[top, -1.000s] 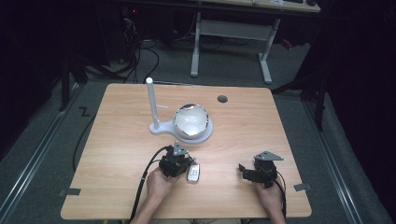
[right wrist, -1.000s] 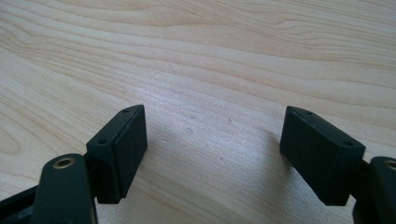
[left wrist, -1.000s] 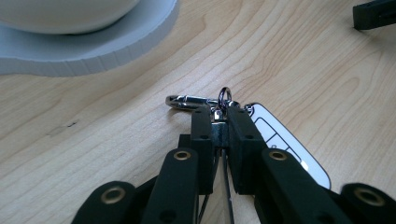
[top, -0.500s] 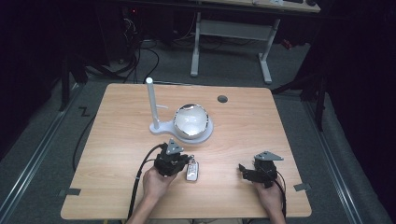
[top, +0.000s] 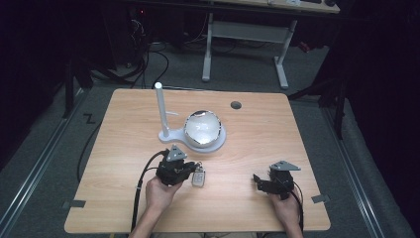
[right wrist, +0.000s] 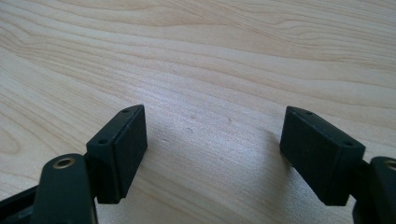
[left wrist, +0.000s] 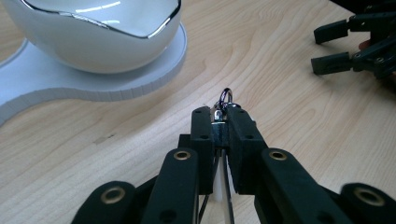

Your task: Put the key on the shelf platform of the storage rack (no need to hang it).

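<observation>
Wooden surface (top: 247, 134): left hand-held gripper (left wrist: 219, 122) clamps the key fob (top: 199, 177), not yet lifted; right hand-held gripper (right wrist: 212, 156) idles, gaping.

Pale grained wood table (top: 257, 129); glossy white bowl (left wrist: 100, 32); matt black plastic tongs (right wrist: 212, 156)

Your left gripper (left wrist: 219, 128) is matte black with brass-coloured rivets, and between its jaws you have a silvery key ring (left wrist: 226, 97) with a purplish sheen. Ahead and to its left, the bowl (left wrist: 100, 32) is glossy white with a silver rim, on a plain white stand (top: 171, 134). Beside that gripper, the key fob (top: 198, 177) is pale grey. Your right gripper (right wrist: 215, 154) is black too, over the light tabletop (right wrist: 224, 56) with wavy tan wood grain.
</observation>
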The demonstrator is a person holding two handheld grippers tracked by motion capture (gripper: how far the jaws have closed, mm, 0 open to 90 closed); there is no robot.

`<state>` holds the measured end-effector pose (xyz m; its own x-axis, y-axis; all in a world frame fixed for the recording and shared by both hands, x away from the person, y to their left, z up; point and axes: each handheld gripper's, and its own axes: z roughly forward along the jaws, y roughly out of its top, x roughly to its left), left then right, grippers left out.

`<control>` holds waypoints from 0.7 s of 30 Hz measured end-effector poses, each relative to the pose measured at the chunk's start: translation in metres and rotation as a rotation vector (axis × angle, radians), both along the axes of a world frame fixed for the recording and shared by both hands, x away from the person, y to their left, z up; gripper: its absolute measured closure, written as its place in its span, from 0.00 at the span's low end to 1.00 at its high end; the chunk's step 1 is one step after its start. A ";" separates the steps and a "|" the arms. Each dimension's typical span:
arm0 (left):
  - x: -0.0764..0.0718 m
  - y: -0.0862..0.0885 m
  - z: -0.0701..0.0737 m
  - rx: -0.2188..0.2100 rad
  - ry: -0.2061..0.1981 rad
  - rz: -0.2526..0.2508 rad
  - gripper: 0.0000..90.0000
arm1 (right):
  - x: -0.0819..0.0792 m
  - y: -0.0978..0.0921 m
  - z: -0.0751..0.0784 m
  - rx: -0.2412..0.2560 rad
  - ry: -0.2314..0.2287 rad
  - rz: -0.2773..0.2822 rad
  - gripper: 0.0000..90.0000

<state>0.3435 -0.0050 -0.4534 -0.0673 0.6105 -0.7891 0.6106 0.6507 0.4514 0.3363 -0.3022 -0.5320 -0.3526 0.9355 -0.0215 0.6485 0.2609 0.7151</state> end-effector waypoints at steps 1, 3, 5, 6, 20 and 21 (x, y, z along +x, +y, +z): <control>0.000 0.001 0.002 -0.006 0.002 0.009 0.91 | 0.000 0.000 0.000 -0.001 0.000 0.000 0.26; 0.001 0.004 0.006 -0.016 -0.009 0.003 0.91 | 0.000 0.000 0.000 -0.001 0.000 0.001 0.26; 0.001 0.005 0.008 -0.018 -0.009 0.005 0.91 | 0.000 0.000 0.000 -0.001 0.000 0.000 0.26; 0.002 0.006 0.010 -0.021 -0.009 0.015 0.91 | 0.000 0.000 0.000 -0.001 0.000 0.001 0.26; 0.009 0.013 0.028 -0.050 -0.028 0.018 0.91 | 0.000 0.000 0.000 0.000 0.000 0.000 0.26; 0.009 0.013 0.028 -0.050 -0.028 0.018 0.91 | 0.000 0.000 0.000 0.000 0.000 0.000 0.26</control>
<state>0.3527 0.0082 -0.4254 -0.0556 0.5696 -0.8200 0.5865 0.6833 0.4348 0.3363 -0.3022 -0.5320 -0.3525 0.9356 -0.0213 0.6486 0.2606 0.7152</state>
